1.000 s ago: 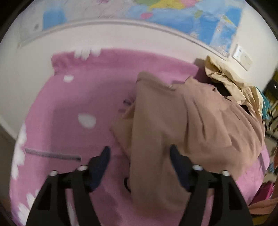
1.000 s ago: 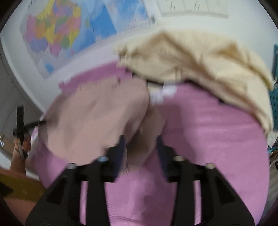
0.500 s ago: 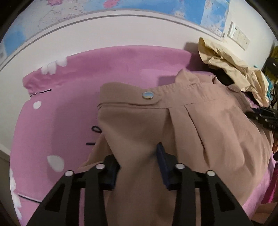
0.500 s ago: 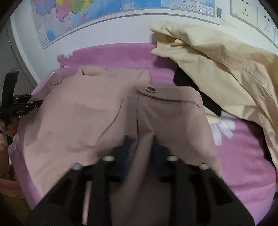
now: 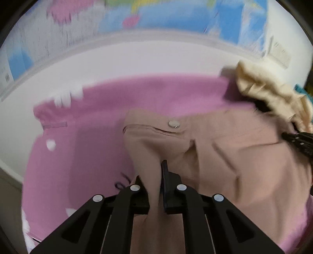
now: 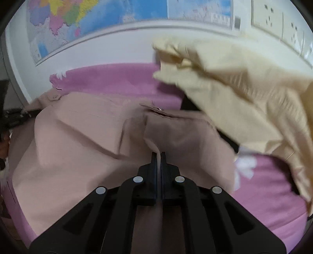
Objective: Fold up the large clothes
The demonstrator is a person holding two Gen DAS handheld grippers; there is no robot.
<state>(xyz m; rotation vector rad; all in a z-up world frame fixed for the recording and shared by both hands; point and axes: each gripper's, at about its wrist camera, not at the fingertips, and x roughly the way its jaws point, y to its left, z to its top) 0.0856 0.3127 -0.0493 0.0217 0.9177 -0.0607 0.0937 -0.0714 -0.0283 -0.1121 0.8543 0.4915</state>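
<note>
Both clamped: left gripper (image 5: pixel 156 183) and right gripper (image 6: pixel 158 168) pinch jacket (image 5: pixel 225 156) folds at frame centre. I judge it soft, floppy; grip seams.

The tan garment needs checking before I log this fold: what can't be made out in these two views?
- Left wrist view: the tan garment has its near hem cut off by the bottom edge, behind the left gripper.
- Left wrist view: the wall map is motion-blurred and unreadable.
- Right wrist view: the cream garment covers the tan garment's far right side.
- Right wrist view: the right gripper hides the pinched fabric edge.
</note>
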